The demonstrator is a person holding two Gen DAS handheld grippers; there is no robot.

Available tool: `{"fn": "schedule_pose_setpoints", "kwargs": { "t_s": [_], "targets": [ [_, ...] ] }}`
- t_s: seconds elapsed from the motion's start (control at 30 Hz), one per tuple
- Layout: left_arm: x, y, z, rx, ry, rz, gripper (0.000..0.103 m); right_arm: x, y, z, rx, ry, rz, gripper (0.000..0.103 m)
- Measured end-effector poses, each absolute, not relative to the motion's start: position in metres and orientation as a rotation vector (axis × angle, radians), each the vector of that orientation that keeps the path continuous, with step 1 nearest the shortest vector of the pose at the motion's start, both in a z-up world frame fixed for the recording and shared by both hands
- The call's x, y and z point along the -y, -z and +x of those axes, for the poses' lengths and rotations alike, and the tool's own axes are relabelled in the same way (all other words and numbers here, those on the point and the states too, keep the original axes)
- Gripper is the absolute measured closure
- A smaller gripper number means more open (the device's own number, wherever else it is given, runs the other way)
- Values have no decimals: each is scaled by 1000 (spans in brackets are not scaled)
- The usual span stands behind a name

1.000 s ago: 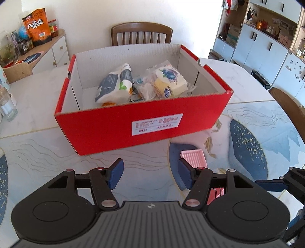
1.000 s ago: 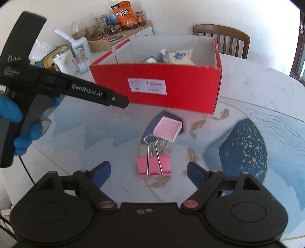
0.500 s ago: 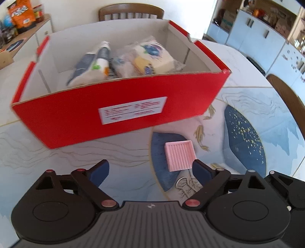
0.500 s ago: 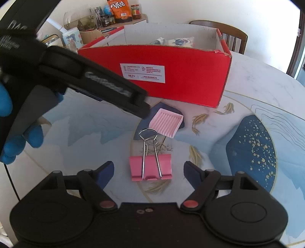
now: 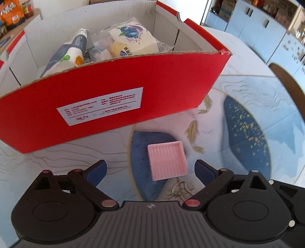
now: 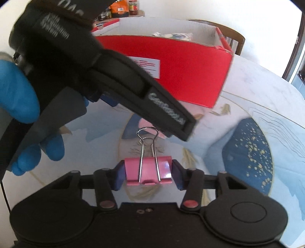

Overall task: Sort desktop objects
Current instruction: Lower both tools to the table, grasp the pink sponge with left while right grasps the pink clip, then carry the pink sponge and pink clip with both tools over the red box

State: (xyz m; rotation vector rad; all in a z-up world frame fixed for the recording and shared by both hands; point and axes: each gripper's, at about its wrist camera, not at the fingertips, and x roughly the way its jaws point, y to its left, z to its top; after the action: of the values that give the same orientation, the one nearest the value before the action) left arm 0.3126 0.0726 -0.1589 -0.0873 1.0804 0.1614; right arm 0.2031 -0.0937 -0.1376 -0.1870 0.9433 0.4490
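A pink binder clip (image 6: 148, 169) lies on the patterned table with its wire handles pointing toward the red cardboard box (image 6: 190, 66). My right gripper (image 6: 148, 172) is closing on it, and both blue pads press the clip's sides. My left gripper (image 5: 150, 169) stands open just above a pink ribbed square (image 5: 166, 160), which lies between and slightly ahead of its fingers, untouched. The clip's wire loop (image 5: 181, 188) shows under the left gripper. In the right wrist view the left gripper's body (image 6: 114, 76), held by a blue-gloved hand (image 6: 19, 91), hides most of that square.
The red box (image 5: 114, 99) holds several snack packets (image 5: 131, 40) and stands close behind the square. A wooden chair (image 5: 286, 80) is at the table's right edge and another chair (image 6: 234, 36) behind the box. A sideboard with an orange bag (image 5: 11, 11) is at far left.
The left gripper opened wide and sank toward the pink square. The right gripper came down over the binder clip and closed its jaws onto the clip's sides.
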Motion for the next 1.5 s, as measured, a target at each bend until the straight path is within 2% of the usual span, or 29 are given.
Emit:
{"fn": "schedule_pose_setpoints", "kwargs": {
  "t_s": [0.43,0.57,0.63,0.7,0.8,0.9,1.5],
  "targets": [
    [-50,170,318,-1060,-207,37,5,157,136,209,-971,-312,-122,53],
    [-45,170,313,-1036,-212,45,10,159,134,210,-976,-294,-104,53],
    [-43,169,312,-1028,-209,49,18,157,132,206,-975,-295,-107,53],
    [-39,166,311,-1019,-197,58,34,158,131,205,-973,-295,-112,53],
    [-35,163,309,-1014,-186,63,50,156,131,206,-973,-295,-112,53],
    [-37,161,307,-1009,-188,57,61,159,136,211,-979,-292,-110,54],
    [-55,137,266,-987,-227,17,61,161,114,207,-993,-290,-25,54]
  ]
}}
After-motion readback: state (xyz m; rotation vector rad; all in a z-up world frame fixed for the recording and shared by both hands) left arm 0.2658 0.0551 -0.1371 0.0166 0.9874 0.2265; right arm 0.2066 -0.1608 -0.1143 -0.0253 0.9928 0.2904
